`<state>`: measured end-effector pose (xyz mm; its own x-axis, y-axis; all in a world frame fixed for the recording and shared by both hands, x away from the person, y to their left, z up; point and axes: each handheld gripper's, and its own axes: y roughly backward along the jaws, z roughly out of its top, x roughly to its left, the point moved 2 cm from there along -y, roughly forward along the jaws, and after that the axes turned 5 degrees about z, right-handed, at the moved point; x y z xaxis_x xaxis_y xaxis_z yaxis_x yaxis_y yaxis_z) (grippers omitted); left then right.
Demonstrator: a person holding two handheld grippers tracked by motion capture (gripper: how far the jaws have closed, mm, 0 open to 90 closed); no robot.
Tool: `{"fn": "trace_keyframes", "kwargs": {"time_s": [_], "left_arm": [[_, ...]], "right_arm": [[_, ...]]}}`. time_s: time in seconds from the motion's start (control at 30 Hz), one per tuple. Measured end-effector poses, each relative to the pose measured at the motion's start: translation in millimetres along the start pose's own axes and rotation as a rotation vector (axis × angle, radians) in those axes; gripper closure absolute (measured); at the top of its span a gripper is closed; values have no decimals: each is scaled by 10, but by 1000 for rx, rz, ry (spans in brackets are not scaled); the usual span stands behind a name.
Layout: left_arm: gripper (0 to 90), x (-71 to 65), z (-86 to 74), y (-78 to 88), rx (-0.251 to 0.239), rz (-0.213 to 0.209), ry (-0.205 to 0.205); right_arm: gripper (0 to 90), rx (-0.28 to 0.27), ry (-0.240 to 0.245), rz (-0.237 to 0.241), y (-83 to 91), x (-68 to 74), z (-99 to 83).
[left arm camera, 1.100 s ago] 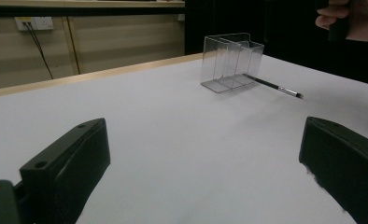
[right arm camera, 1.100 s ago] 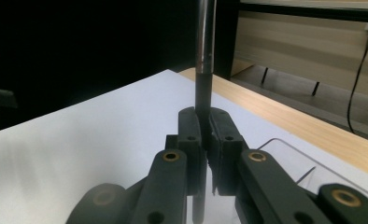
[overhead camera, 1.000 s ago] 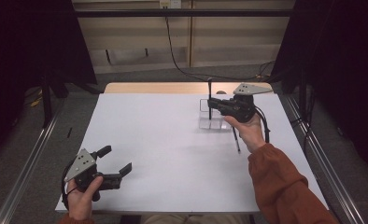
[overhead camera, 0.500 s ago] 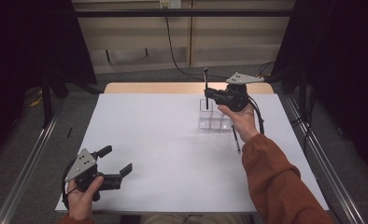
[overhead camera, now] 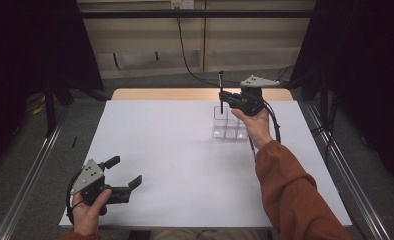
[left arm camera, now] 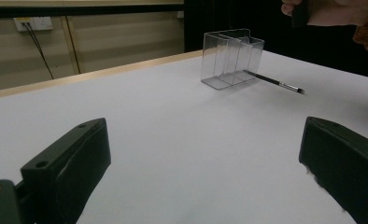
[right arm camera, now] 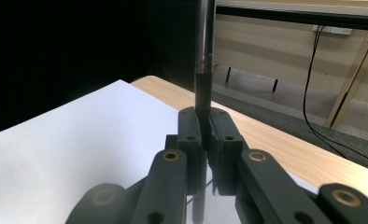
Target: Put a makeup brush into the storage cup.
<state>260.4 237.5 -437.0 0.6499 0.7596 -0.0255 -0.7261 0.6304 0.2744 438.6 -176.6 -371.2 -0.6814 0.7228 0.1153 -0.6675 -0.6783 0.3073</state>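
My right gripper (overhead camera: 222, 96) is shut on a thin dark pen-like stick (overhead camera: 220, 86), held upright over the back of a clear plastic compartment holder (overhead camera: 228, 126) on the white table. In the right gripper view the stick (right arm camera: 204, 60) rises straight up from between the closed jaws of the right gripper (right arm camera: 205, 128). A second thin dark stick (left arm camera: 276, 83) lies flat on the table beside the holder (left arm camera: 229, 58). My left gripper (overhead camera: 124, 171) rests open at the table's near left with nothing between its jaws, which the left gripper view (left arm camera: 205, 144) shows wide apart.
The white table top (overhead camera: 175, 150) ends in a wooden strip (overhead camera: 160, 94) at the far edge. Metal rails (overhead camera: 35, 165) run along both sides. A cable trails from the right gripper past the sleeve (overhead camera: 295, 190). Dark curtains stand left and right.
The right hand has carried the stick toward the far edge and slightly left, over the holder, and the stick now stands more upright. The left gripper has stayed in place.
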Motion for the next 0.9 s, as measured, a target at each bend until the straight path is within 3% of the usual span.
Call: {"fn": "trace_keyframes", "kwargs": {"time_s": [0.5, 0.67, 0.9], "left_arm": [[23, 34, -15, -2, 8, 5, 0], [25, 43, -18, -1, 11, 4, -1], [25, 38, -15, -1, 7, 0, -8]], "right_arm": [[843, 23, -18, -2, -41, -47, -175], [842, 7, -55, 2, -27, -88, -250], [843, 21, -60, 2, -43, -95, -324]]}}
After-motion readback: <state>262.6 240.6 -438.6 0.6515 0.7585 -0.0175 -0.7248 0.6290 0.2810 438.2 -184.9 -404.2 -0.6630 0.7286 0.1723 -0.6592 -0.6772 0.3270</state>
